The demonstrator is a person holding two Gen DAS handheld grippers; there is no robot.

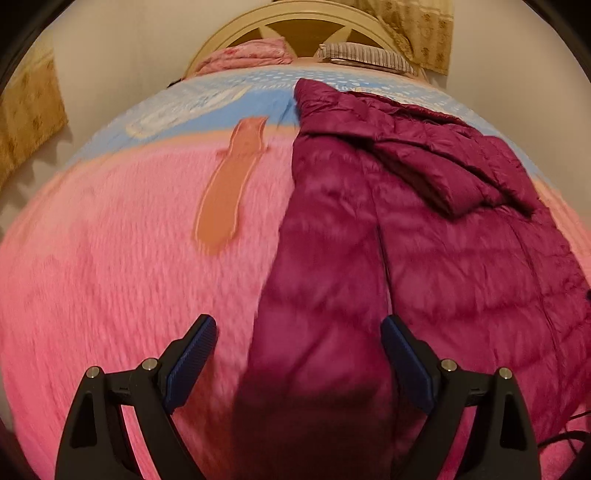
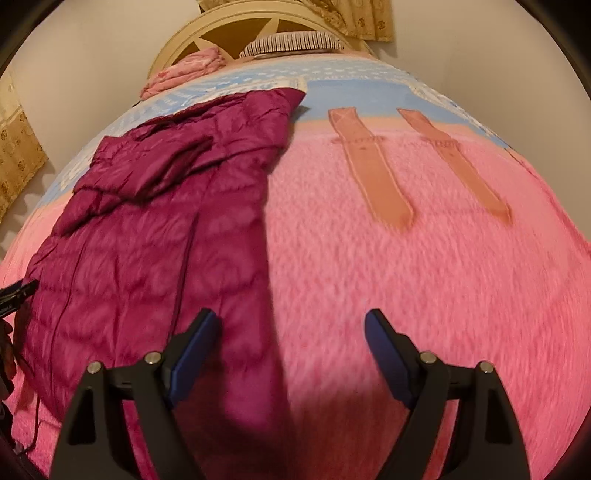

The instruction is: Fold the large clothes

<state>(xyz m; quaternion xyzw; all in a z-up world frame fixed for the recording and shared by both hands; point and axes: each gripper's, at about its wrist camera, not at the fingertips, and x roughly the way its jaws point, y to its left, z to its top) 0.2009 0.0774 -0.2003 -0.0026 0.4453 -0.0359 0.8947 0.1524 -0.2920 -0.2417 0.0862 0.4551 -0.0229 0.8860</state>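
Observation:
A magenta quilted puffer jacket lies flat on a pink fuzzy blanket, its hood folded over the upper part. My left gripper is open and empty, hovering over the jacket's left sleeve or side edge near the hem. In the right wrist view the jacket lies to the left. My right gripper is open and empty above the jacket's right edge and the blanket. The left gripper's tip shows at the left edge of the right wrist view.
The bed has a cream headboard with a pink pillow and a striped pillow. A blue patterned band crosses the blanket's far end. Orange strap patches sit on the blanket. Yellow curtains hang at the sides.

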